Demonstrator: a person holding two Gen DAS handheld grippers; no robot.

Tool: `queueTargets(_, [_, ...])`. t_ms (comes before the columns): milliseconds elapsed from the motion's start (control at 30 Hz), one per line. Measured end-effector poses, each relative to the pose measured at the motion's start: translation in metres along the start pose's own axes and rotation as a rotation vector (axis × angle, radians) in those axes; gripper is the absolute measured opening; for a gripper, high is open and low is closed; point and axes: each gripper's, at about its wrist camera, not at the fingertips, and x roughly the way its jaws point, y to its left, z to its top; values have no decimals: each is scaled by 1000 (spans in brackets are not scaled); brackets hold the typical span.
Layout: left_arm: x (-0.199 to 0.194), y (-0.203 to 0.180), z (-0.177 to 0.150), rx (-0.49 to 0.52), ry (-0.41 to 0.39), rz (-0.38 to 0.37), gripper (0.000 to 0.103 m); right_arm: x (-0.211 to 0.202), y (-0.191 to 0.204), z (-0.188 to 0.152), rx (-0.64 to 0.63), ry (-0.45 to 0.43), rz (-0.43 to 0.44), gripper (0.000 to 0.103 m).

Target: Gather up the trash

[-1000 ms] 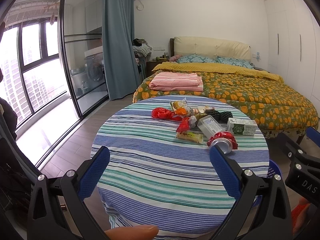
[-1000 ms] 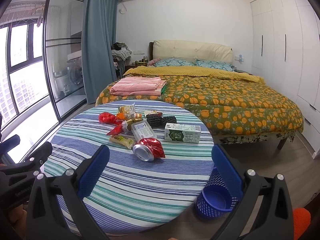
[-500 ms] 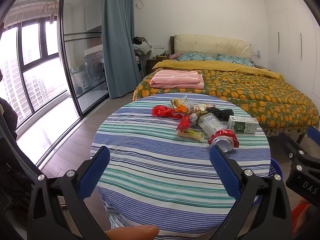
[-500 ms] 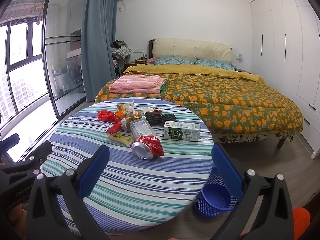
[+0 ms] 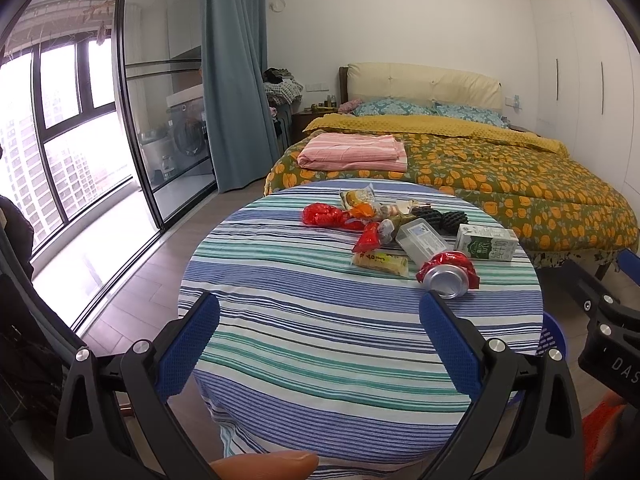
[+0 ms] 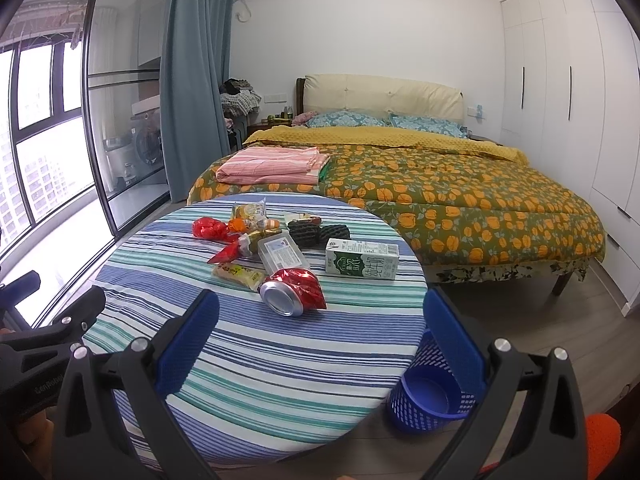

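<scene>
Trash lies in a pile on the far half of a round table with a striped cloth [image 5: 304,344] [image 6: 256,364]. Nearest is a crushed red can [image 5: 447,276] [image 6: 292,291]. Behind it lie a clear plastic box [image 5: 422,240] [image 6: 282,254], a green and white milk carton [image 5: 486,243] [image 6: 362,264], a yellow snack packet [image 5: 379,263] [image 6: 239,274], red wrappers [image 5: 322,215] [image 6: 209,227] and black foam netting [image 5: 440,218] [image 6: 318,233]. My left gripper [image 5: 318,322] and right gripper [image 6: 320,320] are both open and empty, above the table's near side, short of the pile.
A blue mesh waste basket [image 6: 430,394] stands on the floor at the table's right side; only its rim [image 5: 554,334] shows in the left wrist view. A bed with an orange-patterned quilt [image 6: 460,200] stands behind the table. Glass sliding doors [image 5: 160,120] are at the left.
Both grippers have drifted slightly forward toward the table, so the pile appears a little nearer. Nothing on the table has moved and both grippers stay open.
</scene>
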Motion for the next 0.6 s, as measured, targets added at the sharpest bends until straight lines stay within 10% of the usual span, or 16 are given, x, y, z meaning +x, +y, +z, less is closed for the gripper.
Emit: queueTargets(600, [6, 2, -1, 2, 22, 10, 99, 2, -3, -1, 3, 6, -1, 99])
